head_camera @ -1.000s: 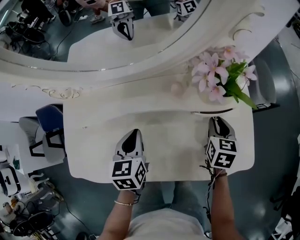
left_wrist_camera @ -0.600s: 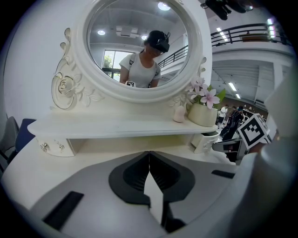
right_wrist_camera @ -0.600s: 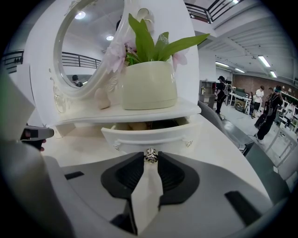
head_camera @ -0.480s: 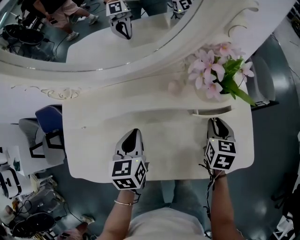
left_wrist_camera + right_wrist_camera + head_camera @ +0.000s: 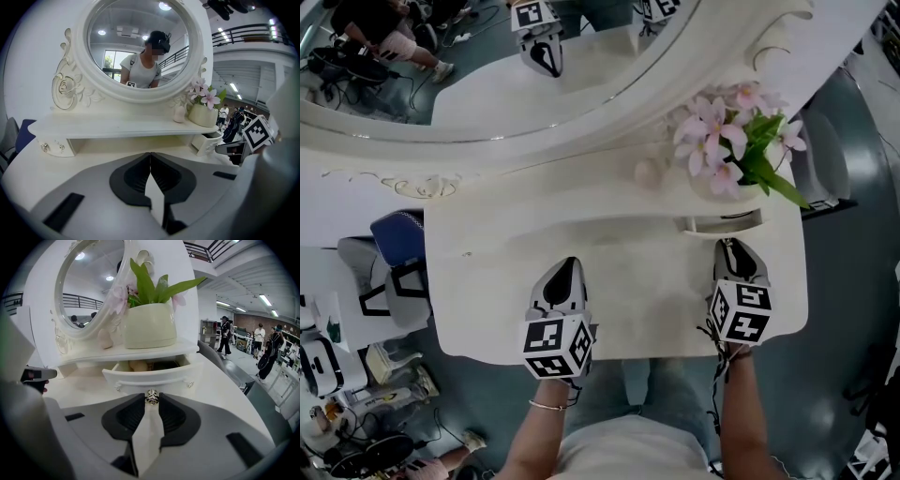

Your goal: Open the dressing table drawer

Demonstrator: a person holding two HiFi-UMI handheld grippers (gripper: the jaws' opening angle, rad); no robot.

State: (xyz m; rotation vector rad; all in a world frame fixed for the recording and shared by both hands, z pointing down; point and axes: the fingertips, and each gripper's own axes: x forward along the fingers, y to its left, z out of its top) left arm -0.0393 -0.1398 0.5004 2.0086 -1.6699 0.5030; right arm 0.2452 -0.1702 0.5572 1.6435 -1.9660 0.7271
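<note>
My right gripper (image 5: 152, 401) is sitting before the drawer (image 5: 150, 376), gripping its knob (image 5: 152, 397); the flower pot (image 5: 149, 326) is standing on the shelf (image 5: 122, 126) above it, the mirror (image 5: 138, 42) rising behind, my left gripper (image 5: 565, 272) hovering well to the left over the tabletop (image 5: 487, 281)

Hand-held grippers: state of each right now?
Left hand-held gripper: closed, holding nothing.
Right hand-held gripper: closed on the drawer knob; drawer is partly open.
</note>
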